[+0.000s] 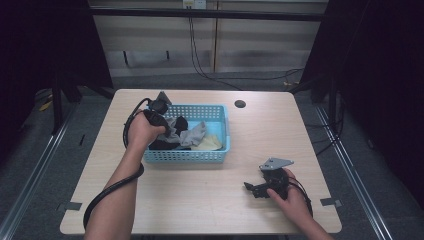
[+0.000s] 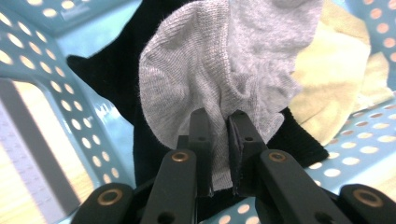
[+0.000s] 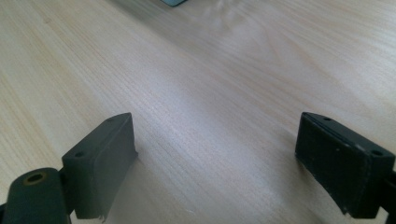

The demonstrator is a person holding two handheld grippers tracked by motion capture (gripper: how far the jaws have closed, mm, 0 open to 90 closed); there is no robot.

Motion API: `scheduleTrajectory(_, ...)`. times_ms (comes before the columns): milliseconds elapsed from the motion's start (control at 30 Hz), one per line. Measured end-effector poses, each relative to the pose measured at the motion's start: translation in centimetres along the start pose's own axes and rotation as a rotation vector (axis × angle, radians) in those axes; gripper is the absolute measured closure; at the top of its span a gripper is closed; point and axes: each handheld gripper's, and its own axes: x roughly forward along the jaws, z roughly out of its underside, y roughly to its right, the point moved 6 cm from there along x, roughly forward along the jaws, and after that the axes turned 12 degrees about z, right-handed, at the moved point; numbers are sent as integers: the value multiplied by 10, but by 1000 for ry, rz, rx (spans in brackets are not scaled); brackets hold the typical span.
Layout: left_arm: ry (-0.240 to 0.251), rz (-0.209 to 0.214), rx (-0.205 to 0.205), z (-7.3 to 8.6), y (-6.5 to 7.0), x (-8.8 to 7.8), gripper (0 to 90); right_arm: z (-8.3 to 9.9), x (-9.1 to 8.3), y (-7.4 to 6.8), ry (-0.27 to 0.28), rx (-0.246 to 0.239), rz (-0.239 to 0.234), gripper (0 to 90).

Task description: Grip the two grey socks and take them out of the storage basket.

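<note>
Grey sock point(image 2: 224, 70) hangs lengthwise from left gripper's point(image 2: 219, 140) clamping jaws; right gripper's point(image 3: 215, 158) gape.

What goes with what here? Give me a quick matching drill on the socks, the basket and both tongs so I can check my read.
Things:
1. grey sock
2. black sock
3. right tongs
4. blue basket

States or places:
A. open above bare wood of the table
B. pinched between the left tongs
C. holds the laundry, stands on the table
D. lies under the grey fabric, inside the basket

Pairs: 1-B, 2-D, 3-A, 4-C
</note>
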Motion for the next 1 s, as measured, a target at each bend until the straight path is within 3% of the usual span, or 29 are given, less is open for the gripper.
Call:
scheduleTrajectory(133, 19, 8, -6, -4, 5, -10, 814, 0, 0, 0, 0, 0, 2, 115)
scheduleTrajectory(300, -18, 31, 27, -3, 11, -20, 814, 0, 0, 0, -2, 2, 1, 115)
scheduleTrajectory(633, -42, 85, 66, -1, 29, -39, 813, 0, 0, 0, 1, 0, -1, 115)
scheduleTrajectory(900, -55, 116, 99, 9, 45, -55, 813, 0, 0, 0, 1, 1, -1, 116)
scheduleTrajectory(1000, -58, 121, 138, 17, 55, -61, 813, 0, 0, 0, 0, 1, 2, 116)
